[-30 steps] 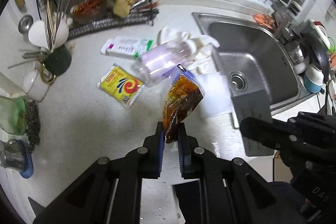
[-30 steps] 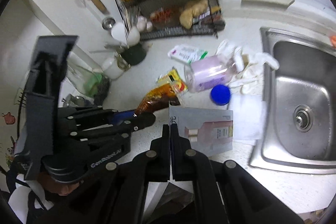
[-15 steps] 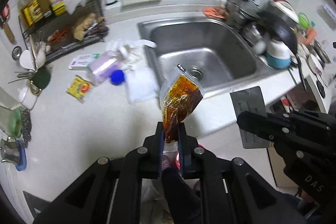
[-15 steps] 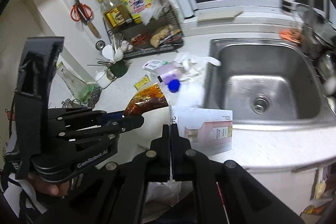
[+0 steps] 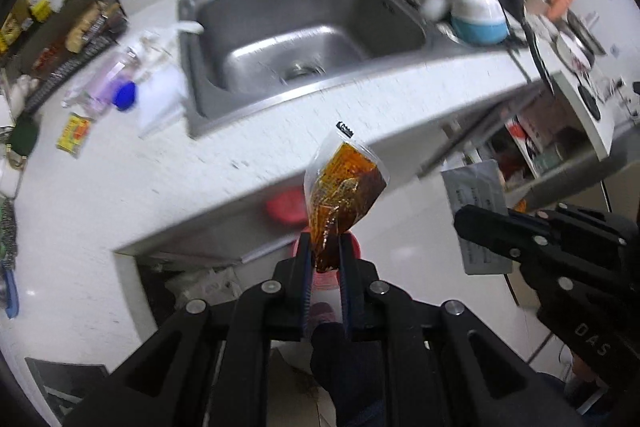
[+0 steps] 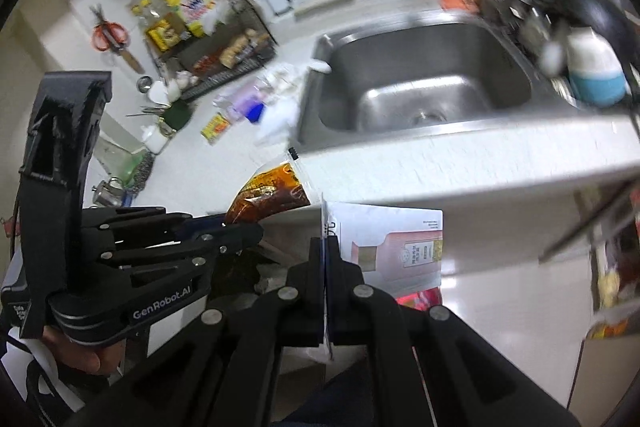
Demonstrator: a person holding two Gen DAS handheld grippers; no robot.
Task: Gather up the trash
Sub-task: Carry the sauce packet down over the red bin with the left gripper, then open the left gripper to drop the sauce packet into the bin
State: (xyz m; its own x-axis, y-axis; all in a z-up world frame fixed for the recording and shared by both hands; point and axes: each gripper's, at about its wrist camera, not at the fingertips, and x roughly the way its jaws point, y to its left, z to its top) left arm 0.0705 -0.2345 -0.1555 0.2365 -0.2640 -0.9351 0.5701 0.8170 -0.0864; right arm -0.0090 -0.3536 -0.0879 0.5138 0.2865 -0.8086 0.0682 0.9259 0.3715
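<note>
My left gripper (image 5: 324, 251) is shut on a clear sauce packet (image 5: 344, 191) full of brown-orange sauce, and holds it out past the counter's front edge above a red bin (image 5: 286, 207). In the right wrist view the same sauce packet (image 6: 272, 195) sticks out of the left gripper (image 6: 240, 227). Between the shut fingers of my right gripper (image 6: 325, 247) is a flat white carton (image 6: 392, 247) with a pink bottle printed on it. The left wrist view shows that carton (image 5: 478, 211) and the right gripper (image 5: 480, 227) at the right.
A steel sink (image 5: 304, 39) is set in the white counter (image 5: 120, 167). Left of it lie a yellow sachet (image 5: 74, 131), a clear bottle with a blue cap (image 5: 124, 95) and white wrappers (image 5: 160, 99). Dishes (image 5: 480, 15) stack right of the sink. A rack (image 6: 224, 55) stands at the back.
Both grippers have pulled back from the counter with their loads; the sink and counter trash slid up and away, and the counter's front edge and the floor area came into view.
</note>
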